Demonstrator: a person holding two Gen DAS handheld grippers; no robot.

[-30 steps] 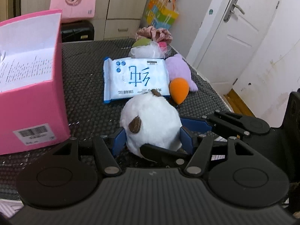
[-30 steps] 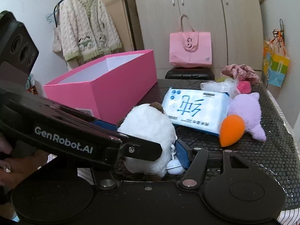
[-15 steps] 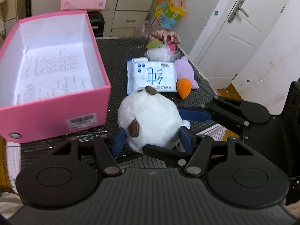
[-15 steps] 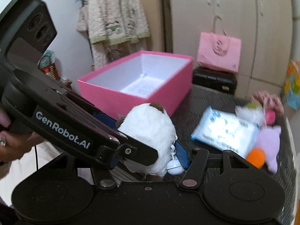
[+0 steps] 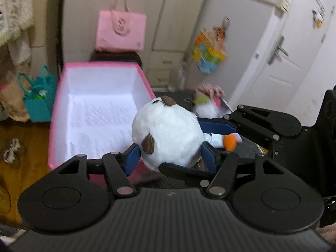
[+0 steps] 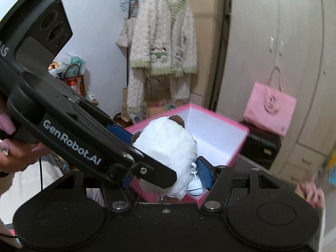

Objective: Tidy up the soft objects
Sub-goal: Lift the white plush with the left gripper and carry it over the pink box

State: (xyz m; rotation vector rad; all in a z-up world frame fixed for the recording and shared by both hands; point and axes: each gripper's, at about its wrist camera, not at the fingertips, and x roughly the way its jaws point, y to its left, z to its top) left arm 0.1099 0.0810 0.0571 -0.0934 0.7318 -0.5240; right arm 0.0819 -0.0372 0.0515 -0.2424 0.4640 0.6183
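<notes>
Both grippers are clamping the same white plush toy [image 5: 168,134], a round fluffy ball with small brown ears, and are holding it up in the air in front of the open pink box [image 5: 98,113]. The left gripper [image 5: 170,159] is standing about half open, its blue pads [image 5: 132,157] pressing into the toy's lower sides. The right gripper [image 6: 166,174] is squeezing the toy from a crossing angle at a similar width; in the left wrist view one of its blue fingers [image 5: 216,126] is reaching in from the right against the plush. In the right wrist view the left gripper's black body [image 6: 69,130] is lying across the frame, with a hand [image 6: 16,147] wrapping around it at the left edge, and a small white bell [image 6: 194,185] is dangling from the toy's side. The box is showing a white inside with a printed sheet on its floor, and it is sitting at the edge of a dark tabletop [image 5: 245,149]. Behind the toy on that tabletop, an orange soft thing [image 5: 230,142] and a blurred pile of pink and white soft things [image 5: 208,98] are lying near each other. A pink bag [image 5: 120,31] is hanging on the cupboard behind the box.
</notes>
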